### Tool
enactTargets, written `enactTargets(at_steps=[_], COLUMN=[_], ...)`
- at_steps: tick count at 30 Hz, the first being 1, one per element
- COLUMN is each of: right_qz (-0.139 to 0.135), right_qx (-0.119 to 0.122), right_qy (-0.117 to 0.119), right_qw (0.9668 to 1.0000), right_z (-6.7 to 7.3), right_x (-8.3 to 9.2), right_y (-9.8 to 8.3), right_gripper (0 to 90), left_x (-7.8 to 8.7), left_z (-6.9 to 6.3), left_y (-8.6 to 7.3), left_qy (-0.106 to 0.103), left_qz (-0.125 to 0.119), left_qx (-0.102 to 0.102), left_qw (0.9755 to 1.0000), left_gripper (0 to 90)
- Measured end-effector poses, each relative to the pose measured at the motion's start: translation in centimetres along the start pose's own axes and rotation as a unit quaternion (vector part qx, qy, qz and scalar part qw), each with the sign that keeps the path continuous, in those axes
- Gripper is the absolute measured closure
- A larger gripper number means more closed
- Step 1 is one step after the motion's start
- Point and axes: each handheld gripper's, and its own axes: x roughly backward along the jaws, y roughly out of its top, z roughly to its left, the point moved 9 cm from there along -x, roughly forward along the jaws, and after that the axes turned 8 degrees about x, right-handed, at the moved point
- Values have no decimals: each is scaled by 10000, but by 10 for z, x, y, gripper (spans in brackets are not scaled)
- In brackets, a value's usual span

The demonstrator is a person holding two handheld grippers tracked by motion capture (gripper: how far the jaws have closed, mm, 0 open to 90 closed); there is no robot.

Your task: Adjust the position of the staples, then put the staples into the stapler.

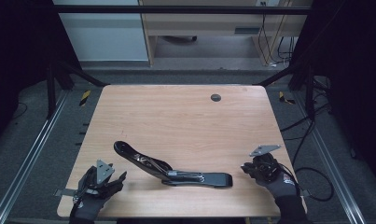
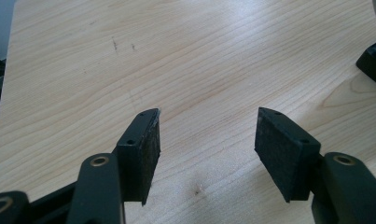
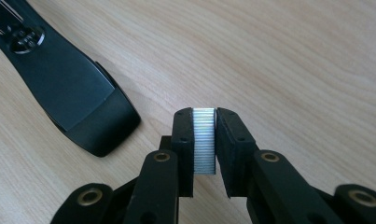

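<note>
A strip of staples (image 3: 205, 141) sits pinched in the right gripper (image 3: 205, 116) beside an open black stapler (image 1: 171, 170).

In the right gripper view, the two black jaws press on both sides of the shiny silver strip of staples and hold it standing up above the wooden table (image 1: 185, 116). The stapler's wide black end lies on the table at about ten o'clock from the strip, near but not touching. In the high view, the stapler lies open near the front edge of the table, with one arm tilted up toward ten o'clock. The right gripper (image 1: 247, 168) is at three o'clock from the stapler. The left gripper (image 1: 118, 179) is at nine o'clock from it. In the left gripper view, the left gripper (image 2: 206, 126) has its jaws wide apart with only bare table between them.
</note>
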Motion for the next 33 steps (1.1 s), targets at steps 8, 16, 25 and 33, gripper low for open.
enactTargets(at_steps=[8,16,25,33], right_qz=[-255,-398,-656,-756], right_qx=[277,628,792,910], right_qy=[123,213,241,390], right_qw=[9992,9970,9944,9922], right_z=[8,16,16,20], right_x=[11,21,36,32], right_y=[17,33,53,59], right_gripper=[779,780,779,780], left_x=[0,-1,-2,-5], left_z=[1,0,1,1], left_y=[0,0,0,-2], left_qy=[0,15,-11,26], left_qz=[7,24,22,93], left_qx=[11,-4,34,65], left_qw=[10000,10000,10000,9999], left_gripper=[399,399,399,398])
